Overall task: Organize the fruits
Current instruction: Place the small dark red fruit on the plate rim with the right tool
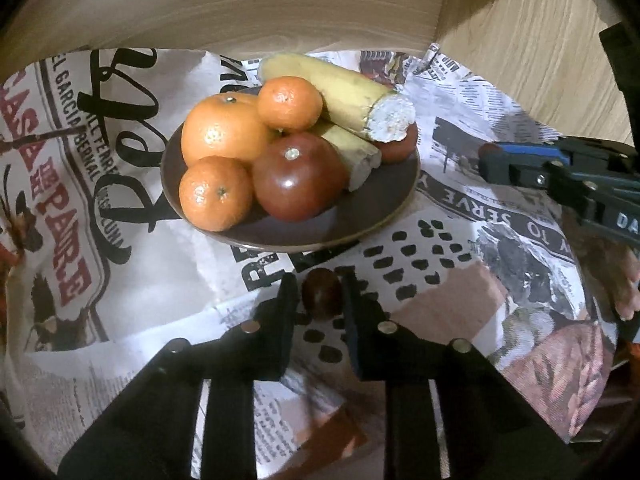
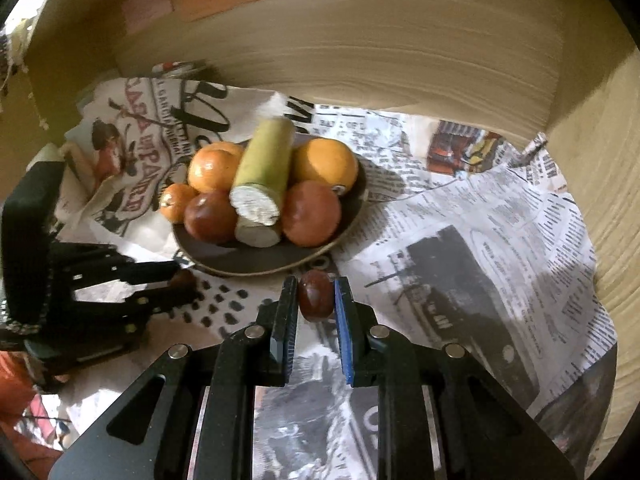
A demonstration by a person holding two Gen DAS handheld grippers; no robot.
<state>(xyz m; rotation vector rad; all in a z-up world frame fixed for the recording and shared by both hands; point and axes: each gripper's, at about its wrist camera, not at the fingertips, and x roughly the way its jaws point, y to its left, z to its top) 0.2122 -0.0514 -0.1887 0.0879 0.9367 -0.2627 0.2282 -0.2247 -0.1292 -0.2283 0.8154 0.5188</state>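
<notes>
A dark brown plate [image 1: 372,216] [image 2: 256,258] holds three oranges [image 1: 224,128], dark red tomato-like fruits [image 1: 298,178] [image 2: 310,212] and two yellow-green cut cane pieces [image 1: 340,88] [image 2: 264,164]. My left gripper [image 1: 320,292] is shut on a small dark red-brown fruit [image 1: 322,294], just in front of the plate. My right gripper [image 2: 316,296] is shut on another small dark red-brown fruit [image 2: 316,294], also just in front of the plate. The left gripper shows in the right wrist view [image 2: 176,286], and the right gripper shows at the right in the left wrist view [image 1: 486,160].
Printed newspaper sheets [image 1: 460,280] [image 2: 480,220] cover the surface. A wooden wall [image 1: 260,8] [image 2: 380,40] rises behind the plate, and a wood-grain side panel [image 1: 540,60] [image 2: 608,160] stands to the right.
</notes>
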